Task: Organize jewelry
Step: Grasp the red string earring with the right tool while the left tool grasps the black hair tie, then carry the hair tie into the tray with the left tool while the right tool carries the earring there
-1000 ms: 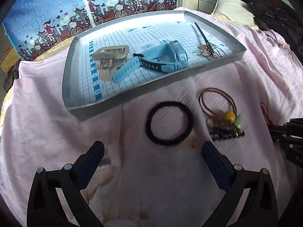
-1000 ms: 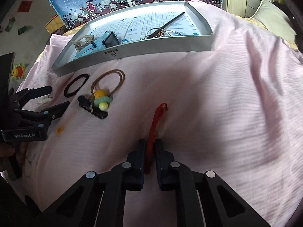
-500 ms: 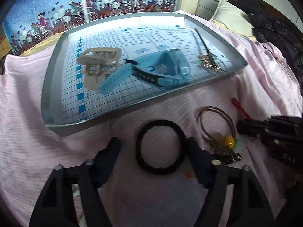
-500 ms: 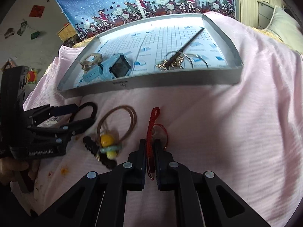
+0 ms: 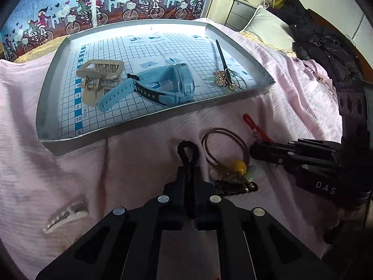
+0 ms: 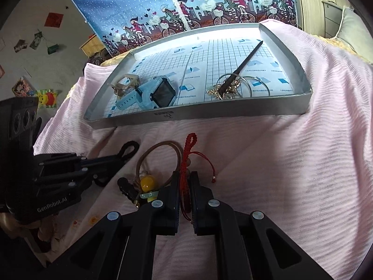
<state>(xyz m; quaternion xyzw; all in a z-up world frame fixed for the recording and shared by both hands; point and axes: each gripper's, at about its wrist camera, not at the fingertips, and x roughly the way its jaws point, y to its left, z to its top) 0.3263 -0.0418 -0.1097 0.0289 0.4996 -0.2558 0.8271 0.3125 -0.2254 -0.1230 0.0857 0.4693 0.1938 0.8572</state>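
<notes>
Hair tie (image 5: 188, 150) sits pinched flat between the left gripper (image 5: 191, 175), its loop poking out ahead; the right gripper (image 6: 185, 186) is clamped on the red cord bracelet (image 6: 189, 144). Lift each straight up, clear of the brown beaded tie (image 5: 225, 149) lying between them, then carry forward over the tray (image 5: 149, 126) wall before letting go.

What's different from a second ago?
The left hand-held gripper moved in and shut on the black hair tie, squeezing it narrow. The right hand-held gripper carried the red cord bracelet toward the tray. Tray contents unchanged.
</notes>
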